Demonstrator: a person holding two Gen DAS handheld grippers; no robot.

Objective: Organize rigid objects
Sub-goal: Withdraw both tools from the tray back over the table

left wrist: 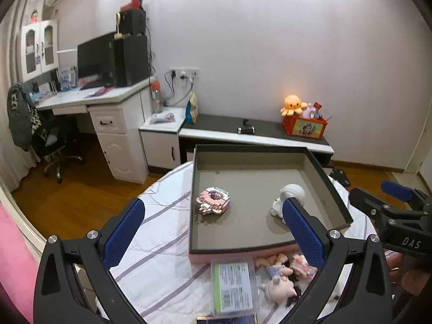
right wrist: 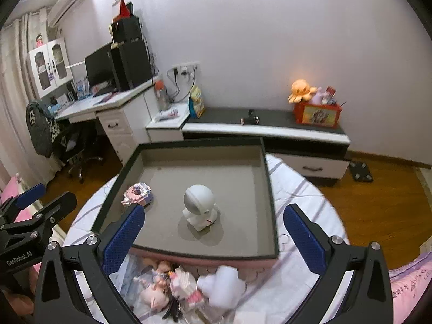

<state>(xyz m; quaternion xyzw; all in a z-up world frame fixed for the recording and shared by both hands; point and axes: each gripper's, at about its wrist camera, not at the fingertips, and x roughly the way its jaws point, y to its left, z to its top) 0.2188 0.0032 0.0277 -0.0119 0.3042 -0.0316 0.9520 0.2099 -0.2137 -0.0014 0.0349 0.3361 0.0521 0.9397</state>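
**Both grippers hover over the toy pile, tray holds two**

Nearest the lens, a jumble of small toys lies on the striped cloth: a pink pig figure [left wrist: 280, 287], a clear card case [left wrist: 233, 283] beside it, a pink brick-built figure [right wrist: 186, 287] and a white cloud-shaped piece [right wrist: 222, 284], blurred. Just beyond them sits the dark-rimmed tray [right wrist: 272, 197] on the round table [left wrist: 162, 216]. Inside the tray, a white astronaut figure [right wrist: 199, 206] stands upright near the middle, and a pink brick-built model [left wrist: 214, 199] lies well apart toward the tray's left wall. Left gripper [left wrist: 213, 232] hangs over the near edge, jaws wide apart and holding nothing. Right gripper [right wrist: 213, 235] does the same, jaws spread, empty. Behind, a low bench carries a red box [right wrist: 317, 113] with an orange octopus plush [right wrist: 301, 89].
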